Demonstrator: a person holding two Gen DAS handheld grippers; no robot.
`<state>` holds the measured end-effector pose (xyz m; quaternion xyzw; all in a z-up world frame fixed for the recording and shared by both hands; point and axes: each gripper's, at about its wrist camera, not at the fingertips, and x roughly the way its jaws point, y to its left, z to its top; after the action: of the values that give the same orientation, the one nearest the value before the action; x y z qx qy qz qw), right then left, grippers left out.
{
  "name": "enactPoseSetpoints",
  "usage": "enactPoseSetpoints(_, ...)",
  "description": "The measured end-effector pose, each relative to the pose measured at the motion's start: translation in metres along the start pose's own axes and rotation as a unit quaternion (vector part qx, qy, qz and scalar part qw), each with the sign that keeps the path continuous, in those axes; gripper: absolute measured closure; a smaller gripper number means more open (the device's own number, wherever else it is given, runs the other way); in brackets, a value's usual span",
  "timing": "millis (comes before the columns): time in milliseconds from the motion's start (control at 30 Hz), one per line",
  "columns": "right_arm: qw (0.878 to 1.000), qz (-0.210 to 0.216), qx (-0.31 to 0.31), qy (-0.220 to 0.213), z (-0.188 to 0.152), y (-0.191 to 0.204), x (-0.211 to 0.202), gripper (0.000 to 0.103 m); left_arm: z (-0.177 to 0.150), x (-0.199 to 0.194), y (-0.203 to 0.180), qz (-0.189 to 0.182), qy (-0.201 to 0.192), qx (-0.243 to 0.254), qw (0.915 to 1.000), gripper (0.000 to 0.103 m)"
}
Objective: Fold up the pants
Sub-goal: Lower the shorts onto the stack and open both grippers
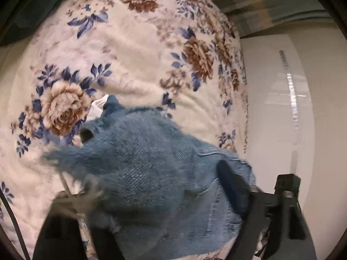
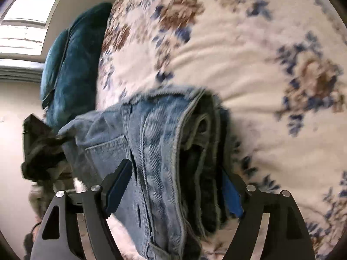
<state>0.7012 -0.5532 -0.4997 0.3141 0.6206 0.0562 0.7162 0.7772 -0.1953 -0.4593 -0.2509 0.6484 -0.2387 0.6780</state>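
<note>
Two wrist views of a pair of faded blue denim pants held above a cream plush blanket printed with brown and blue flowers, which covers a bed. In the right wrist view the right gripper is clamped across a thick roll of several denim layers, a seamed edge and a back pocket showing beside its left finger; the bundle hangs partly free of the blanket. In the left wrist view the left gripper is largely buried under a frayed denim edge with loose white threads, so whether it pinches the cloth or merely carries it draped cannot be told (one dark pad shows, the other is hidden). A dark teal velvet cushion lies at the blanket's far edge.

Handling, as judged: the denim is heavy for a garment and fairly stiff, yet limp enough to sag between holds; it is not fragile and grips well. Stacked layers may slip against each other. Seams and the waistband, being thickest, offer the surest purchase; the frayed hem does not.
</note>
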Motion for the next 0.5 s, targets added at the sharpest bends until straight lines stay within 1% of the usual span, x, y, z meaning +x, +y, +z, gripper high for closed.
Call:
enactPoseSetpoints(67, 0.999, -0.031, -0.011, -0.009, -0.008, 0.004, -0.008, 0.022, 0.004, -0.013, -0.001, 0.021, -0.026, 0.002, 0.9994, 0.02)
enactPoseSetpoints(100, 0.998, -0.053, -0.019, -0.02, -0.013, 0.008, -0.015, 0.02, -0.001, -0.027, -0.007, 0.055, -0.06, 0.018, 0.9965, 0.02)
enactPoseSetpoints(133, 0.996, -0.077, -0.029, -0.032, -0.021, 0.015, -0.023, 0.013, -0.011, -0.045, -0.015, 0.09, -0.103, 0.036, 0.9899, 0.02)
enactPoseSetpoints(167, 0.994, -0.093, -0.037, -0.041, -0.031, 0.017, -0.028, 0.01, -0.02, -0.056, -0.021, 0.113, -0.133, 0.052, 0.9834, 0.02)
enactPoseSetpoints(200, 0.99, -0.116, -0.048, -0.056, -0.042, 0.024, -0.036, 0.01, -0.032, -0.067, -0.028, 0.139, -0.151, 0.067, 0.9763, 0.02)
enactPoseSetpoints(233, 0.985, -0.148, -0.059, -0.071, -0.056, 0.033, -0.044, 0.01, -0.046, -0.074, -0.036, 0.172, -0.163, 0.08, 0.9682, 0.02)
enactPoseSetpoints(267, 0.977, -0.182, -0.072, -0.087, -0.071, 0.044, -0.052, 0.01, -0.054, -0.078, -0.039, 0.197, -0.166, 0.087, 0.9624, 0.019)
enactPoseSetpoints(300, 0.969, -0.209, -0.083, -0.102, -0.087, 0.053, -0.061, 0.01, -0.074, -0.085, -0.049, 0.236, -0.166, 0.104, 0.9519, 0.019)
enactPoseSetpoints(333, 0.962, -0.23, -0.091, -0.111, -0.101, 0.06, -0.067, 0.01, -0.085, -0.089, -0.054, 0.251, -0.167, 0.111, 0.947, 0.019)
enactPoseSetpoints(367, 0.957, -0.245, -0.098, -0.118, -0.114, 0.068, -0.073, 0.01, -0.103, -0.095, -0.061, 0.265, -0.168, 0.121, 0.9418, 0.019)
enactPoseSetpoints(400, 0.954, -0.254, -0.103, -0.125, -0.13, 0.075, -0.079, 0.01, -0.118, -0.101, -0.066, 0.272, -0.167, 0.129, 0.939, 0.019)
enactPoseSetpoints(467, 0.951, -0.259, -0.103, -0.133, -0.16, 0.085, -0.094, 0.01, -0.147, -0.114, -0.078, 0.286, -0.17, 0.146, 0.9317, 0.019)
enactPoseSetpoints(500, 0.951, -0.258, -0.1, -0.135, -0.168, 0.088, -0.099, 0.01, -0.162, -0.12, -0.085, 0.288, -0.168, 0.155, 0.9298, 0.019)
